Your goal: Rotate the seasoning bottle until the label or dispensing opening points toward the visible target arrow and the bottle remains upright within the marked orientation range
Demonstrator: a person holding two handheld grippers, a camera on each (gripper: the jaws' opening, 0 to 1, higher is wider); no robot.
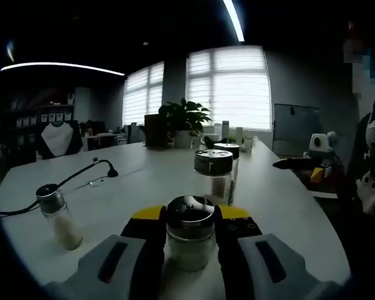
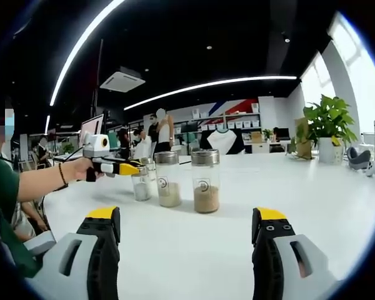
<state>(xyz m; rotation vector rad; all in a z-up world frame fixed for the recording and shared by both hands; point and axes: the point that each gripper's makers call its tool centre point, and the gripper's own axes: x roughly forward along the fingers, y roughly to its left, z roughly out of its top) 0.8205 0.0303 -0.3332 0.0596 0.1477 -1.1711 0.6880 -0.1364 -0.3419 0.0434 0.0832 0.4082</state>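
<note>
Presently the left gripper (image 1: 190, 236) has its yellow-tipped jaws set on either side of the nearest seasoning bottle (image 1: 190, 232), which stands upright on the white table (image 1: 281, 206); the jaws look closed against the glass. The right gripper (image 2: 186, 234) hovers with jaws wide and nothing between them, facing two taller shakers (image 2: 187, 181) a little way off. Judged from this, the turn is best made slowly about the bottle's own axis, base flat on the table, grip low on the body. No target arrow is visible. The bottle is clear glass, cylindrical, with a shiny metal cap and pale granules inside. A similar small shaker (image 1: 58, 215) stands to one side beside a black cable (image 1: 81, 172).
</note>
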